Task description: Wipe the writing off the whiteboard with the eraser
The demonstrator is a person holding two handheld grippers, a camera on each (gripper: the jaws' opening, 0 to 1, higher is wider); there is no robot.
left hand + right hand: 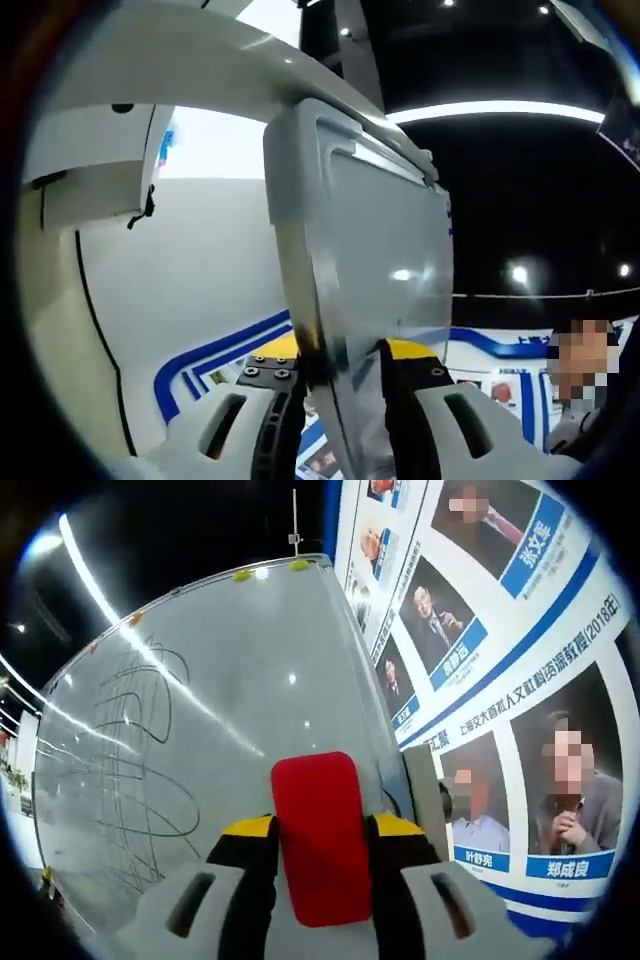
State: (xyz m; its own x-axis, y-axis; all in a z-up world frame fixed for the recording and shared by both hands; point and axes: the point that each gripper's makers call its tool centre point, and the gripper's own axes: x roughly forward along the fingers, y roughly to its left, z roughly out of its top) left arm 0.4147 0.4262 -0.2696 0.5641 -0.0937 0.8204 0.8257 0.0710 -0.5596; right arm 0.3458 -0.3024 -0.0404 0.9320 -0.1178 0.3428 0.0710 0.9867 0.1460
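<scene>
My right gripper (pixel 322 855) is clamped on the red eraser (pixel 318 832), just in front of the whiteboard (pixel 200 730) (dark scribbles (pixel 140 750) cover its left part). My left gripper (pixel 345 385) grips the board's edge (pixel 305 300).

A red eraser (pixel 316 835) sits between the right gripper's (pixel 322 852) yellow-and-black jaws. Ahead, the glossy grey-white whiteboard (pixel 220 710) bears dark looping scribbles (pixel 135 770); to its right, a blue-striped white poster wall (pixel 500 630).
</scene>
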